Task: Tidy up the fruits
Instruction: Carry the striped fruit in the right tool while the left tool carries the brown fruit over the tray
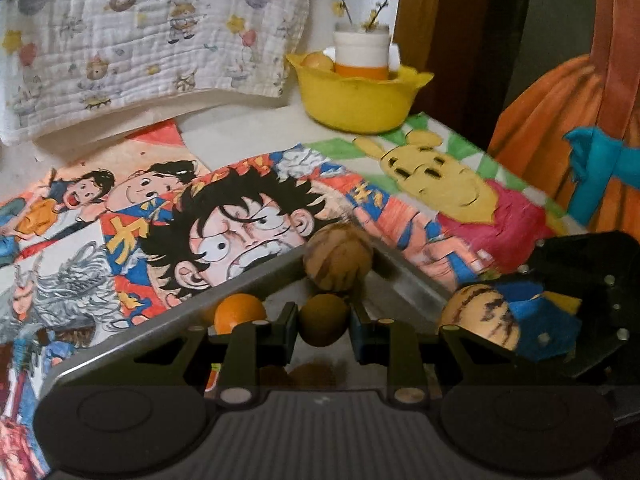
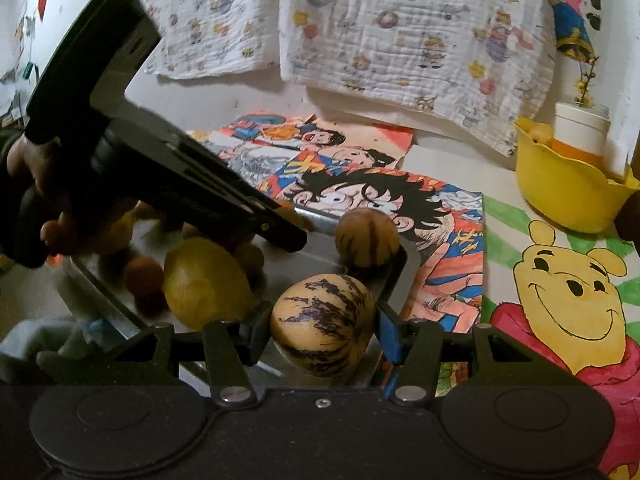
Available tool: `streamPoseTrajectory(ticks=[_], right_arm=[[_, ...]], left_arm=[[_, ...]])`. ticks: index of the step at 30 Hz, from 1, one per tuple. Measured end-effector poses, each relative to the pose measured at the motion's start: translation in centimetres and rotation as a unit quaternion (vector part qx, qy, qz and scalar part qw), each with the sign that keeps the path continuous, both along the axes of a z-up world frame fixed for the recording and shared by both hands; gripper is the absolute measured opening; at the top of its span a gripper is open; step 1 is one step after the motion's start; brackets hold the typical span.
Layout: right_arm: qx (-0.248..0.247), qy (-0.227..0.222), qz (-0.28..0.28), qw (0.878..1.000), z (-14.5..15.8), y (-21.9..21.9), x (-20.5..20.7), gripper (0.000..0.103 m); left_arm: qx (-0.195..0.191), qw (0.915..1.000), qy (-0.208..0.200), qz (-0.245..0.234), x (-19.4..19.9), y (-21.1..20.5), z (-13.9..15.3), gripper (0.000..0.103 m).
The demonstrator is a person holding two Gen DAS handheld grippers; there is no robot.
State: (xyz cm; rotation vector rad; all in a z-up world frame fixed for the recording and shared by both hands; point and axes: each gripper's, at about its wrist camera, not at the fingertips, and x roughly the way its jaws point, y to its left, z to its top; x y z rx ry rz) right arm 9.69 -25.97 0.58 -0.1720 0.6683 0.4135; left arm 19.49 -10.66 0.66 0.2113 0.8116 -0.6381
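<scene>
1. Both grippers are down over a metal tray [image 2: 404, 268] that sits on a table covered with cartoon drawings.
2. The left gripper [image 1: 323, 326] has its jaws closed on a small brown fruit [image 1: 322, 319], egg-shaped, its longer side running roughly up and down between the pads.
3. The right gripper [image 2: 323, 330] is clamped on a striped melon-like fruit [image 2: 323, 326], cream with dark purple streaks. Its long axis lies about crosswise between the pads, and the stripes run away from the camera towards the far end.
4. A second, smaller striped fruit [image 2: 367, 237] sits at the tray's far corner, just beyond the held one; its stripes run upright.
5. A yellow oval fruit [image 2: 206, 282] lies in the tray left of the right gripper, long axis tilted up and to the left, with small reddish-brown fruits [image 2: 144, 278] beside it.
6. From the left wrist, an orange fruit [image 1: 239, 314] rests in the tray just left of the closed jaws.
7. A yellow bowl [image 1: 356, 100] stands well apart at the table's far edge, with a white-and-orange cup [image 1: 361, 54] in it.
</scene>
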Motion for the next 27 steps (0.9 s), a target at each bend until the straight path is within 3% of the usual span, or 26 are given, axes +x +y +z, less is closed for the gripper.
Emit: streamPoseTrajectory(ticks=[10, 27], right_arm=[[-0.024, -0.014, 0.021, 0.999, -0.6, 0.4, -0.3, 0.057], [-0.048, -0.033, 0.023, 0.998, -1.0, 1.0, -1.0, 0.057]], left_arm=[[0.038, 0.9993, 0.001, -0.002, 0.4, -1.1, -0.9, 0.03], [0.051, 0.9986, -0.009, -0.008, 0.6, -1.3, -1.0, 0.03]])
